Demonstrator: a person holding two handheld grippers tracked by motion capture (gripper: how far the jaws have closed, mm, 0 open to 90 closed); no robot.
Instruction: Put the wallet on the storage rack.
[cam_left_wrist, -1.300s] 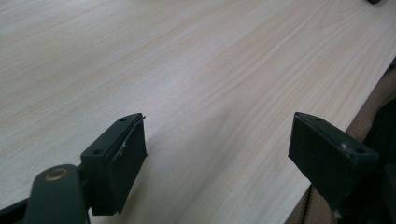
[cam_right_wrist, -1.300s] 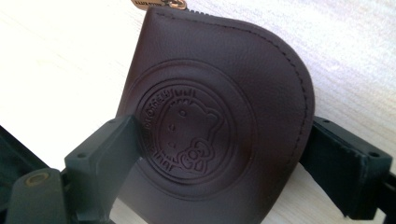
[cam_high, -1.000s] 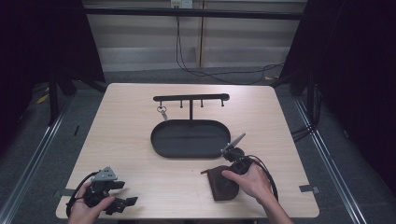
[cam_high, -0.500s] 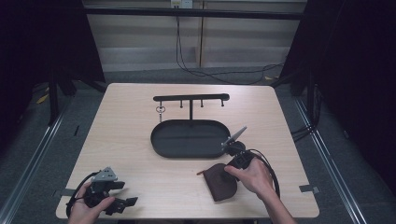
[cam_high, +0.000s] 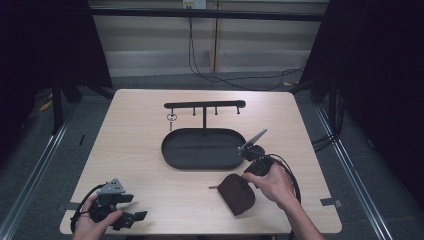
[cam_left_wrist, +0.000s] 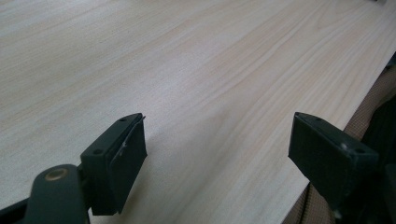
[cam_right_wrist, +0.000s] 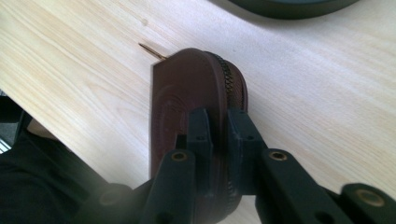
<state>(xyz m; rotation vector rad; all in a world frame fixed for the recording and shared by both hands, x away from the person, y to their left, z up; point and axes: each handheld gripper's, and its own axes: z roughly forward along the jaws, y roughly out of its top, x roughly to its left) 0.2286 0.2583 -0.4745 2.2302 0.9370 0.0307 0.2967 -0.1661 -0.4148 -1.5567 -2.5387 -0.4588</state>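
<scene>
A brown leather zip pouch (cam_high: 236, 195) is at the front right of the table, tipped up on its edge. My right gripper (cam_high: 246, 182) has just been closing and now pinches the pouch's zipped edge. In the right gripper view the jaws (cam_right_wrist: 218, 126) press on the pouch (cam_right_wrist: 187, 79), and a thin brass zip pull (cam_right_wrist: 149, 50) pokes out at its far end. My left gripper (cam_high: 134, 216) rests at the front left corner. In the left gripper view it stands open (cam_left_wrist: 217, 135) over bare wood with nothing between its jaws.
A black oval tray (cam_high: 200, 148) sits in the middle of the table, just beyond the pouch. Behind it stands a black hook rack (cam_high: 205, 105) with a key ring (cam_high: 171, 118) hanging at its left end. The table's front edge (cam_left_wrist: 299, 196) lies close to my left gripper.
My right gripper's jaws closed onto the pouch and the hand rose a little, tipping the pouch up from lying flat. The left gripper has kept still.
</scene>
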